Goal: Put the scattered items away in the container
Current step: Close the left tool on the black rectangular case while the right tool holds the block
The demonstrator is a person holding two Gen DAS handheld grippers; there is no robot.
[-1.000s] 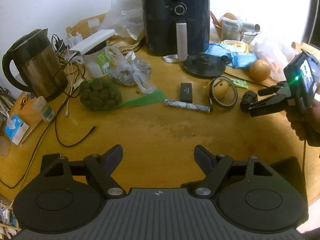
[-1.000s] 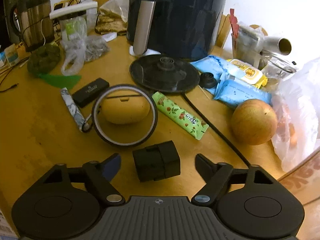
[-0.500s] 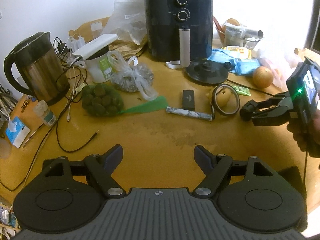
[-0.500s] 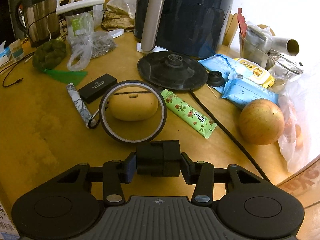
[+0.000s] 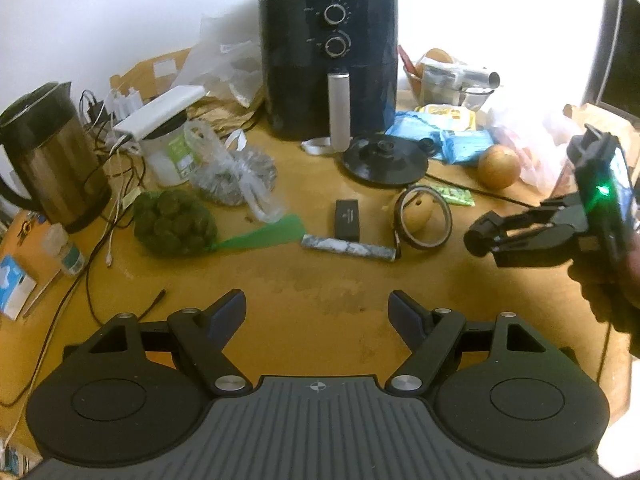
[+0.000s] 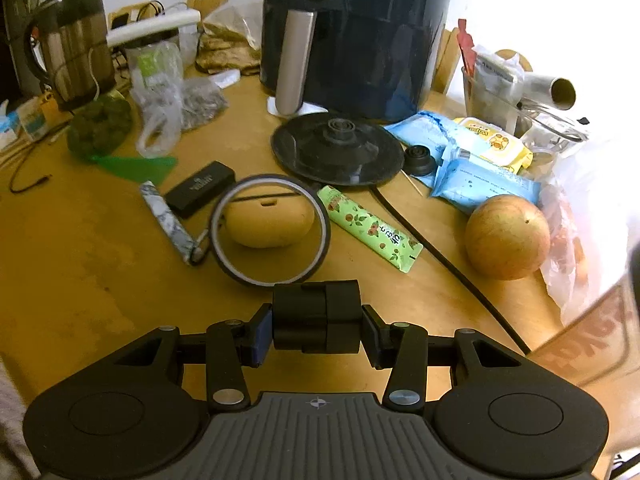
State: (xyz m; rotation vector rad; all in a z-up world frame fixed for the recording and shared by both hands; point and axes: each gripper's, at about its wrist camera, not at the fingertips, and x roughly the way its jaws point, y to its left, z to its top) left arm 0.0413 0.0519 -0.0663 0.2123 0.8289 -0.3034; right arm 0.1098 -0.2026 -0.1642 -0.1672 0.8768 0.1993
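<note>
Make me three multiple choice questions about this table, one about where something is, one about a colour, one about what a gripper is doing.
1. Where does the tan oval case lie?
A. inside the tape ring
B. on the kettle base
C. under the apple

2. What colour is the long snack packet beside the ring?
A. red
B. green
C. white

3. What is the right gripper doing?
A. open over the apple
B. shut on nothing
C. shut on a small black block

Answers:
1 A, the ring encircles the case.
2 B, its wrapper is green with a small print.
3 C, both fingers press the block's sides.
</note>
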